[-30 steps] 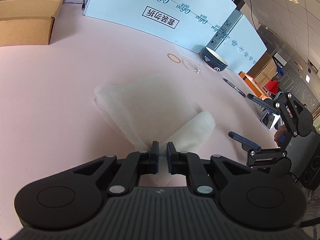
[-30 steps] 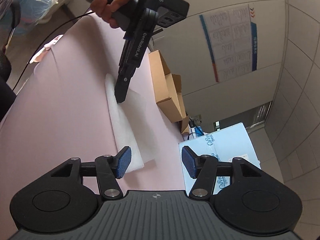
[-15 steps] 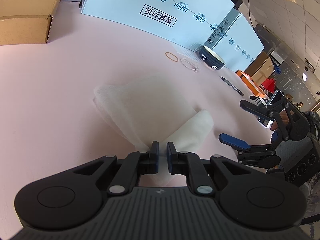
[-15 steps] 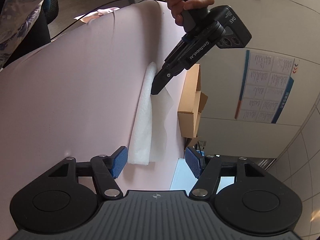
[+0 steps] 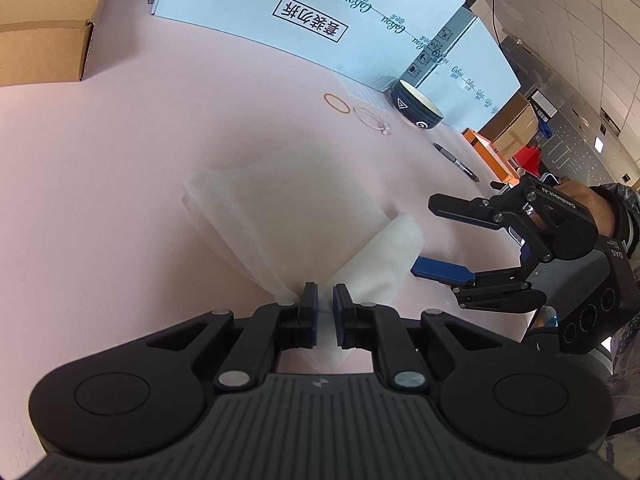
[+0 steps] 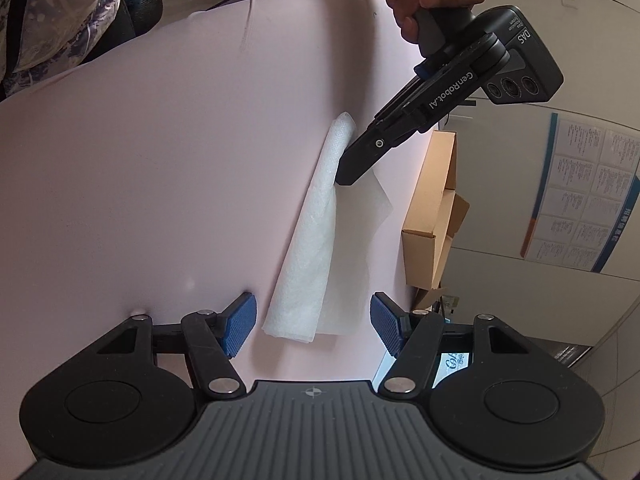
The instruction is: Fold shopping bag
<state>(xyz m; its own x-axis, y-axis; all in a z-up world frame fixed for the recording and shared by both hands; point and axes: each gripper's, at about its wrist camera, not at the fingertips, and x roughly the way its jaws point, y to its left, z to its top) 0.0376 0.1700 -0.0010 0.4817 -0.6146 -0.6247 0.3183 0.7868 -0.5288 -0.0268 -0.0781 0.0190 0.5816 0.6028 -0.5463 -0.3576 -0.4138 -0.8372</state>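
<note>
The white shopping bag (image 5: 296,216) lies partly folded on the pink table, one side turned over into a thick strip (image 5: 380,256). My left gripper (image 5: 326,306) is shut on the bag's near edge. In the right wrist view the bag (image 6: 316,248) runs away from me as a long narrow strip, with the left gripper (image 6: 344,178) pinching its far end. My right gripper (image 6: 312,322) is open, its blue pads on either side of the bag's near end, not touching it. It also shows in the left wrist view (image 5: 448,236), open beside the folded strip.
An open cardboard box (image 5: 44,40) stands at the far left. Pale blue cartons (image 5: 320,12) line the back. A dark bowl (image 5: 416,106), a rubber band (image 5: 337,103), a wire ring (image 5: 372,118) and a pen (image 5: 456,162) lie beyond the bag.
My right gripper has swung in toward the bag's folded end and now straddles it, still open. My left gripper has kept its hold in the same place.
</note>
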